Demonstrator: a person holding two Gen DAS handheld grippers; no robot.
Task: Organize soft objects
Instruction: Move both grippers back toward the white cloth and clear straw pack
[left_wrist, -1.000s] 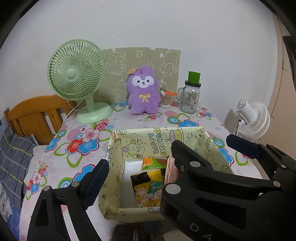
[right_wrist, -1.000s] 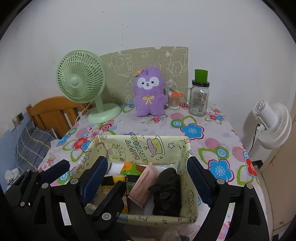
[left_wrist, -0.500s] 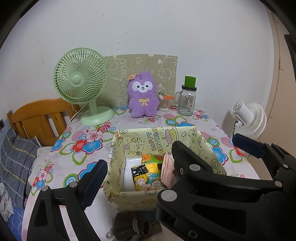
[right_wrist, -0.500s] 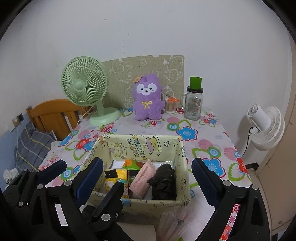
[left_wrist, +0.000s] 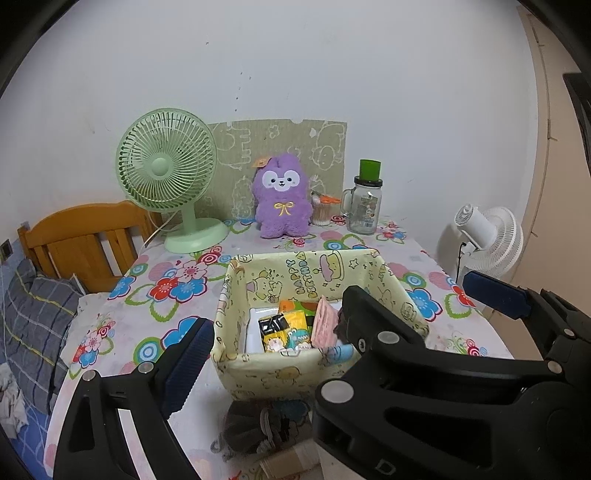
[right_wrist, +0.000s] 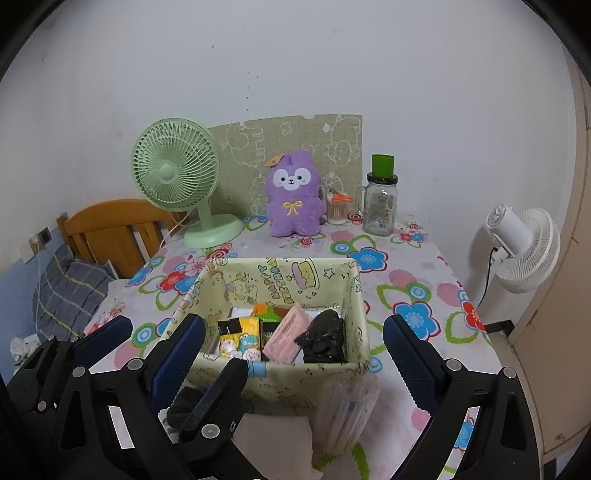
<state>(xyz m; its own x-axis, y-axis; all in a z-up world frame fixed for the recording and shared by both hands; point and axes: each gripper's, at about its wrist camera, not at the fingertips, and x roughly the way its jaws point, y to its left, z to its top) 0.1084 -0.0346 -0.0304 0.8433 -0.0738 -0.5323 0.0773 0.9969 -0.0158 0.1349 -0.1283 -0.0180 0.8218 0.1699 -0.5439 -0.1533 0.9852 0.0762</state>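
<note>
Right wrist view: the pale yellow cartoon-print fabric bin, holding snack packets and a crumpled black cloth, sits near the flowered tablecloth's front edge, smaller and farther off than a second ago. The right gripper stands spread wide and empty; the left gripper likewise.

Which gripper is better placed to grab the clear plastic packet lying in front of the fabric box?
Right gripper: open, empty, and the clear plastic packet lies between its fingers.
</note>
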